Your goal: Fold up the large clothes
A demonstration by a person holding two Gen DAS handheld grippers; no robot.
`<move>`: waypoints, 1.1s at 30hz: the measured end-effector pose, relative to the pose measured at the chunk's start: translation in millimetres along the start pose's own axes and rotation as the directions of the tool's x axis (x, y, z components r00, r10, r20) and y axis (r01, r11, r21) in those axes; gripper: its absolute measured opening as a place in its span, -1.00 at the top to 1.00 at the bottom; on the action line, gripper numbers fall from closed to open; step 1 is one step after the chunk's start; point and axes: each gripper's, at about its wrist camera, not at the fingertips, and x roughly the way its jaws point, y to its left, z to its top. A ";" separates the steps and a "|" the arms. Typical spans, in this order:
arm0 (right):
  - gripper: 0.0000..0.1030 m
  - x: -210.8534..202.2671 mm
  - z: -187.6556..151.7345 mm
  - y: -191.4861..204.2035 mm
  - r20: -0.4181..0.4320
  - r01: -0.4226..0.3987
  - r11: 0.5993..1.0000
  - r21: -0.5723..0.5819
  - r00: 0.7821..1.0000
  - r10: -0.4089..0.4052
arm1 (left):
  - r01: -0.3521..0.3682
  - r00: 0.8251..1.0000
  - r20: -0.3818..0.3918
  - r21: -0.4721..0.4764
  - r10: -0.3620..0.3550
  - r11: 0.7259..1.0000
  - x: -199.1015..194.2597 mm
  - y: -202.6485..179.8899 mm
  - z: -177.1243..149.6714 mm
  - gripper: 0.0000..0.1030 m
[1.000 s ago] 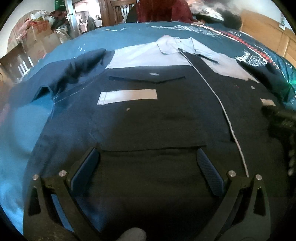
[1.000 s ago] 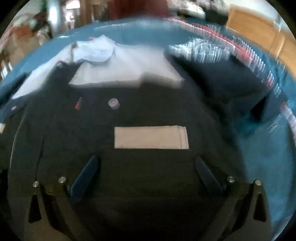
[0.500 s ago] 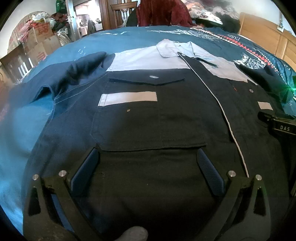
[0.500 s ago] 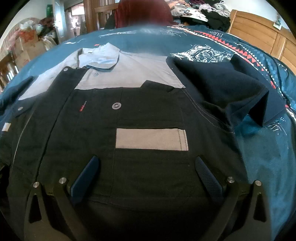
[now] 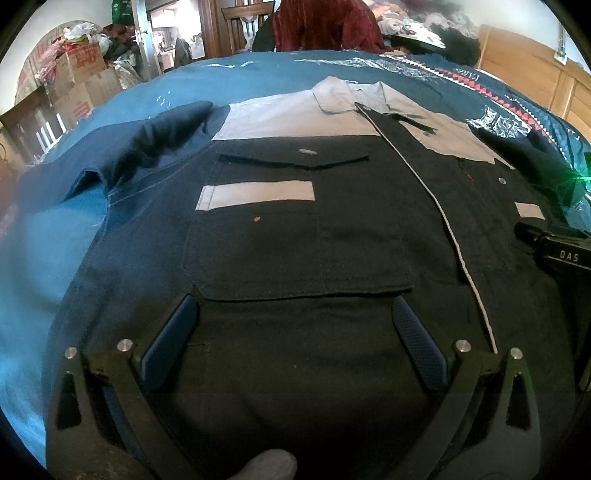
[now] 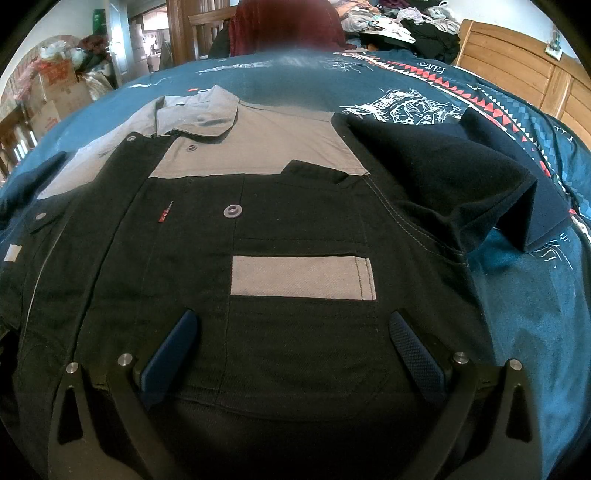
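Bedding first: the teal patterned bedspread [image 6: 517,295] carries a black-and-grey work jacket [image 5: 295,240], spread flat face up so its sides can be folded in. Ahead of each gripper lies a chest pocket; the left gripper [image 5: 295,332] and right gripper [image 6: 295,347] hover over the hem, jaws apart, likely ready to pinch.

**Around the Big Blue Bed**

A blue bedspread [image 6: 517,295] with white drawings and red triangles covered the bed. Past the far edge of the bed sat something dark red [image 6: 284,26], next to a wooden chair [image 5: 243,22]. Cardboard boxes [image 5: 81,81] stood piled by the far left corner. A heap of clothes [image 6: 406,22] lay near the far right corner, beside a wooden headboard [image 6: 517,59].
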 end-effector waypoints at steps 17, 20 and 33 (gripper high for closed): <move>-1.00 -0.2 0.0 0.2 -0.001 0.000 1.000 0.000 1.000 0.000 | -0.019 1.000 -0.004 0.003 0.019 1.000 0.9 -0.6 -0.8 -1.00; -1.00 -0.2 0.0 0.0 -0.001 0.000 1.000 0.000 1.000 0.000 | -0.040 0.999 -0.012 0.014 0.040 0.999 2.1 -3.2 0.0 -1.00; -1.00 4.5 15.0 -1.9 -0.030 -0.066 0.994 -0.084 0.998 0.064 | -0.057 0.997 -0.049 -0.051 0.054 0.997 -10.3 -3.6 12.5 -1.00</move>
